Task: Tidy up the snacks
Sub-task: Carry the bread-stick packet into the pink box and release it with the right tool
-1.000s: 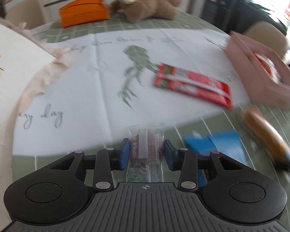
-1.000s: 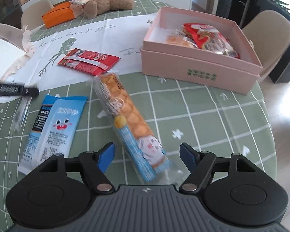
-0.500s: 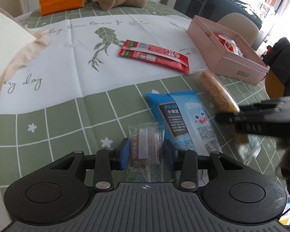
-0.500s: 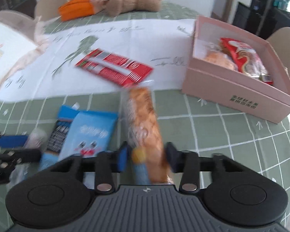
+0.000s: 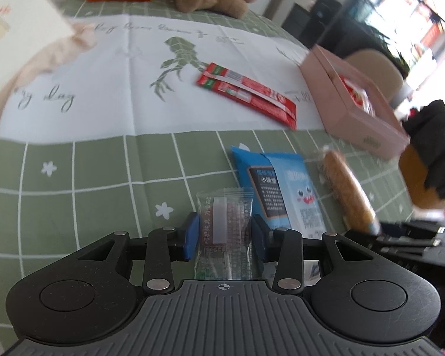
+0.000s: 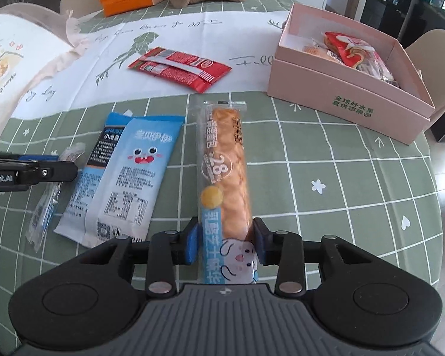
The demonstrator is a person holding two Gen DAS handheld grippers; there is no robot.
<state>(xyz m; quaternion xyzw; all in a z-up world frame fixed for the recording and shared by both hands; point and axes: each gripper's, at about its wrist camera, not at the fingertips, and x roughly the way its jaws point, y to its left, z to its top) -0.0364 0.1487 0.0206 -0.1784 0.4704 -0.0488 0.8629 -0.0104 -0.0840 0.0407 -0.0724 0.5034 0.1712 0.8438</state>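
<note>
Right wrist view: the right gripper (image 6: 225,244), its jaws just closing, clamps the long bread pack (image 6: 225,175) at lower centre, bare checked tablecloth (image 6: 341,178) open toward the pink box (image 6: 350,98) upper right, while the left gripper (image 5: 225,234) grips a clear sachet (image 5: 224,225).

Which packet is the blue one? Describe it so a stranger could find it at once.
Start at the pink box on the right side of the green checked tablecloth, then look left past the long orange bread stick held in the right tongs. The blue packet lies flat beside it. Alone among its neighbours, it bears a cartoon face with big eyes and an open red mouth.
</note>
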